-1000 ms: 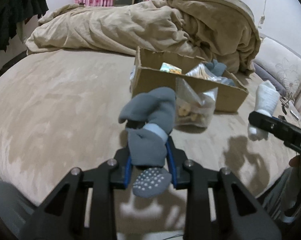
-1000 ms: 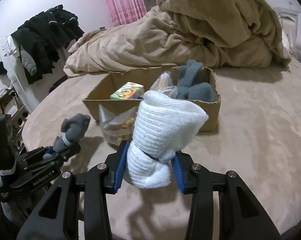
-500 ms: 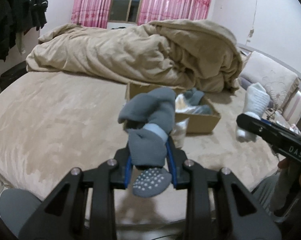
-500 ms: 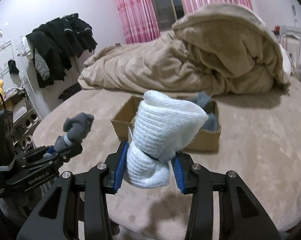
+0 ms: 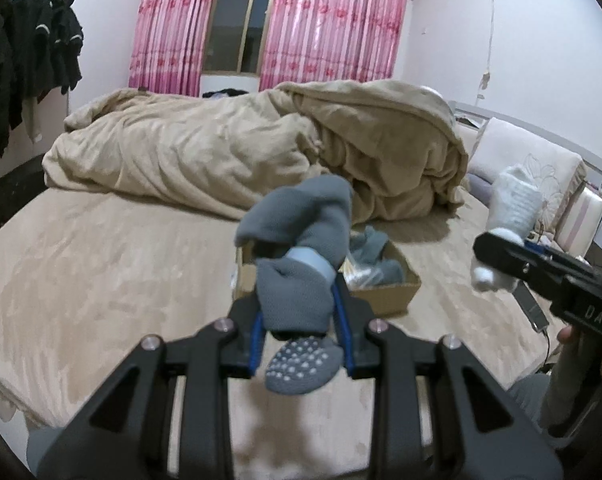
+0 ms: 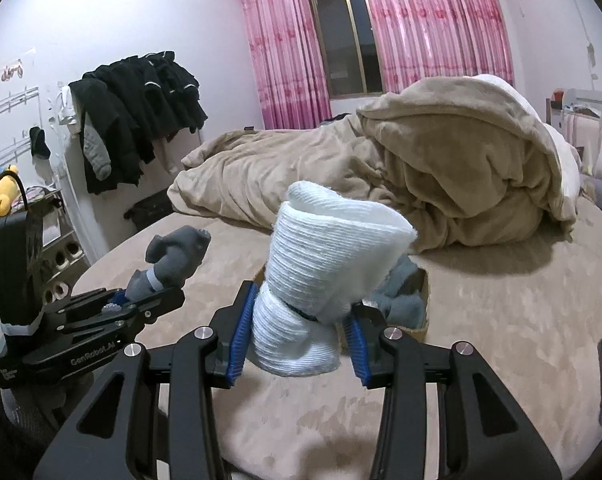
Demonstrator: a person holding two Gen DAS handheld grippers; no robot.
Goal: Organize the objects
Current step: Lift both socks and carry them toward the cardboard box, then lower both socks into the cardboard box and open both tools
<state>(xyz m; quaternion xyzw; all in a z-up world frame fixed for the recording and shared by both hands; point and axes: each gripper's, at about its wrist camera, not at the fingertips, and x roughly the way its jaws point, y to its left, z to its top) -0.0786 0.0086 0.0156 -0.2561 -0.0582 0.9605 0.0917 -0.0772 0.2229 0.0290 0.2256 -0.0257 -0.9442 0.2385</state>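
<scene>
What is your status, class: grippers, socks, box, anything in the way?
Left gripper shut on grey sock. Right gripper shut on white sock. Both above bed, cardboard box ahead. Nothing blocking.

The grey sock (image 5: pixel 301 264) is soft matt fleece with a paler smooth band and raised rubbery dots on its sole. The white sock (image 6: pixel 325 276) is ribbed knit cloth, fuzzy at the cuff. The left gripper (image 5: pixel 301 340) and the right gripper (image 6: pixel 299 344) are matt black plastic (silvery metal screw heads, ridged blue pads). The box (image 5: pixel 397 300) is plain brown cardboard, dull and rough-edged. The bed cover (image 5: pixel 101 272) and heaped blanket (image 5: pixel 221 160) look like plush, velvety beige cloth. The curtains (image 6: pixel 433 28) are thin pink fabric, faintly sheeny.
</scene>
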